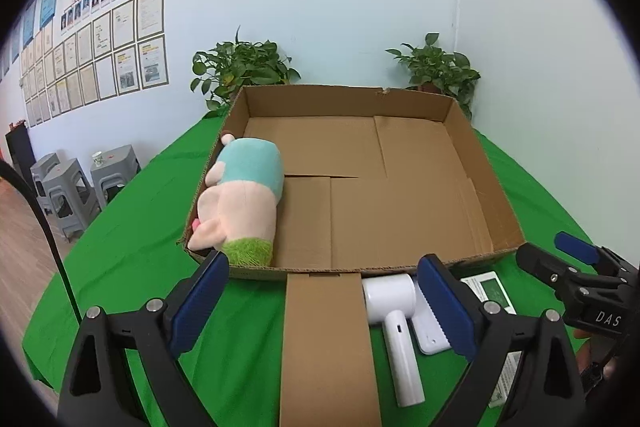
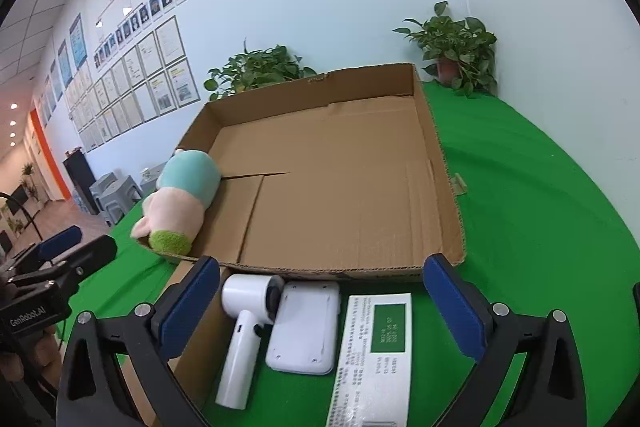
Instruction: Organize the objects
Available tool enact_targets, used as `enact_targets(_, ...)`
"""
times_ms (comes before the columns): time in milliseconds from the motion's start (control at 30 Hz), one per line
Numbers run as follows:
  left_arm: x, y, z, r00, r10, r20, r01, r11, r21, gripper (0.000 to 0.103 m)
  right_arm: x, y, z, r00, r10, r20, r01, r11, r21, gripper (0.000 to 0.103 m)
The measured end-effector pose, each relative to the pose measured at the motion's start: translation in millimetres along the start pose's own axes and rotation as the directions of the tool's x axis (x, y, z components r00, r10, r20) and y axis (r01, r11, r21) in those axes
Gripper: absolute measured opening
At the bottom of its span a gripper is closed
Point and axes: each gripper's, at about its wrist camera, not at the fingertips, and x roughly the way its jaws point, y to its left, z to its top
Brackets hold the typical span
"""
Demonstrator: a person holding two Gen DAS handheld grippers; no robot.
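Note:
A shallow cardboard box (image 1: 472,163) (image 2: 436,163) lies on the green table. A plush toy (image 1: 244,199) (image 2: 180,203), pink with a teal top and a green end, lies inside along the box's left wall. In front of the box lie a white handheld device (image 1: 394,319) (image 2: 244,327), a flat white gadget (image 1: 426,327) (image 2: 306,327) and a white packet with a green label (image 1: 490,291) (image 2: 380,347). My left gripper (image 1: 324,303) is open and empty, near the box's front edge. My right gripper (image 2: 320,307) is open and empty, above the three white items.
The box's front flap (image 1: 326,343) lies flat on the green cloth (image 2: 540,207). Two potted plants (image 1: 240,67) (image 1: 436,67) stand behind the box against the wall. Grey stools (image 1: 72,187) stand on the floor at the left.

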Motion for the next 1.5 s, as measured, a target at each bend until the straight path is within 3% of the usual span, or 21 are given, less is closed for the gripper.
enact_targets(267,-17.2,18.6,-5.5,0.999,-0.048,0.000,0.048,0.998,0.032,0.095,-21.9,35.7,-16.5,0.996,0.091,-0.013,-0.091,0.996,-0.019,0.103)
enact_targets(467,-21.1,41.2,-15.5,0.991,-0.128,-0.047,0.131,0.990,0.054,0.095,-28.3,78.7,-50.2,0.975,0.199,-0.097,-0.202,0.979,-0.025,0.103)
enact_targets(600,-8.8,58.4,-28.1,0.954,-0.274,-0.119,0.273,0.962,-0.027,0.095,-19.7,105.1,-76.9,0.948,0.254,-0.192,-0.252,0.967,0.031,0.103)
enact_targets(700,8.0,71.3,-42.8,0.906,-0.389,-0.165,0.370,0.919,-0.138,0.095,-16.4,126.3,-90.0,0.936,0.254,-0.243,-0.258,0.966,0.017,0.103)
enact_targets(900,34.5,78.9,-61.3,0.862,-0.451,-0.234,0.407,0.888,-0.213,0.095,2.9,157.5,-105.1,0.916,0.228,-0.330,-0.247,0.969,-0.017,0.102)
enact_targets(1067,53.8,79.0,-71.9,0.815,-0.494,-0.302,0.432,0.866,-0.250,0.094,21.7,173.9,-113.1,0.909,0.145,-0.390,-0.183,0.981,-0.062,0.102)
enact_targets(1167,60.7,79.1,-76.8,0.778,-0.534,-0.330,0.459,0.843,-0.281,0.093,28.1,178.5,-114.8,0.907,0.111,-0.407,-0.162,0.982,-0.093,0.102)
enact_targets(1300,67.4,76.8,-81.0,0.756,-0.550,-0.355,0.482,0.835,-0.268,0.086,30.7,185.6,-117.5,0.916,0.048,-0.399,-0.114,0.983,-0.143,0.100)
enact_targets(1500,80.5,81.1,-98.3,0.707,-0.586,-0.396,0.501,0.810,-0.304,0.070,31.0,198.4,-131.1,0.918,-0.026,-0.396,-0.066,0.974,-0.216,0.091)
